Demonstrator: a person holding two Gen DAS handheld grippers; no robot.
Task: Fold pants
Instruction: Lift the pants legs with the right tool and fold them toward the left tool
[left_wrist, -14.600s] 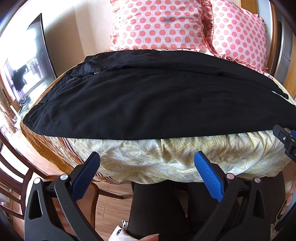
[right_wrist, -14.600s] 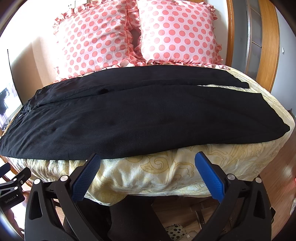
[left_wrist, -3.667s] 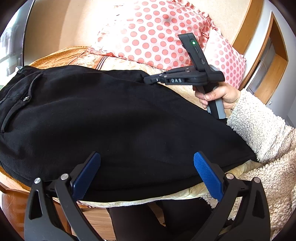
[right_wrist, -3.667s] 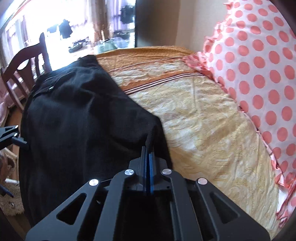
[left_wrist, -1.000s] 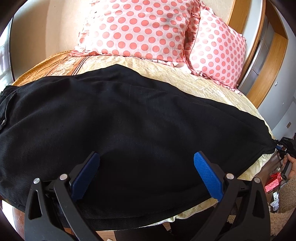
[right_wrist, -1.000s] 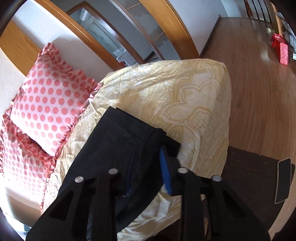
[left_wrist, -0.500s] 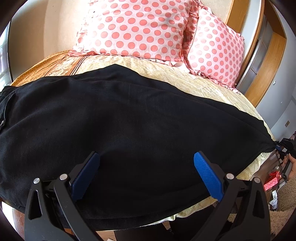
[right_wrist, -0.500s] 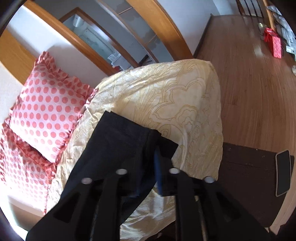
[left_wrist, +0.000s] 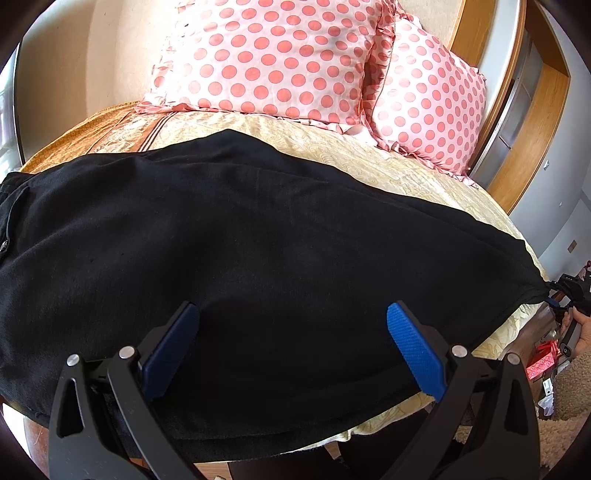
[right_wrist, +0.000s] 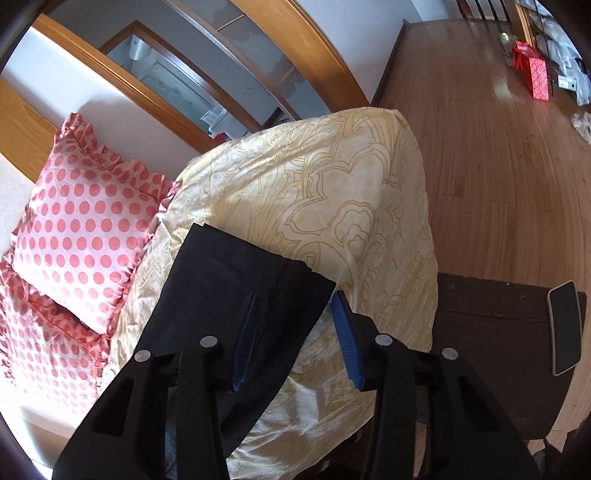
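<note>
Right tongs (right_wrist: 295, 325) newly parted, slack around pants (right_wrist: 236, 291) hem; left tongs (left_wrist: 295, 350) wide.

No readable text, label or number anywhere.

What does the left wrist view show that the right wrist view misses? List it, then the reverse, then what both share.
Left wrist view only: the waist end of the black pants with its pocket, both polka-dot pillows side by side, and the open left gripper.

Right wrist view only: the wooden floor, a phone on a dark stool, a red bag, and the two leg hems stacked.

Both: the pants, the yellow bedspread, a pillow, and the right gripper, whose jaws have just been opening over the hems.
</note>
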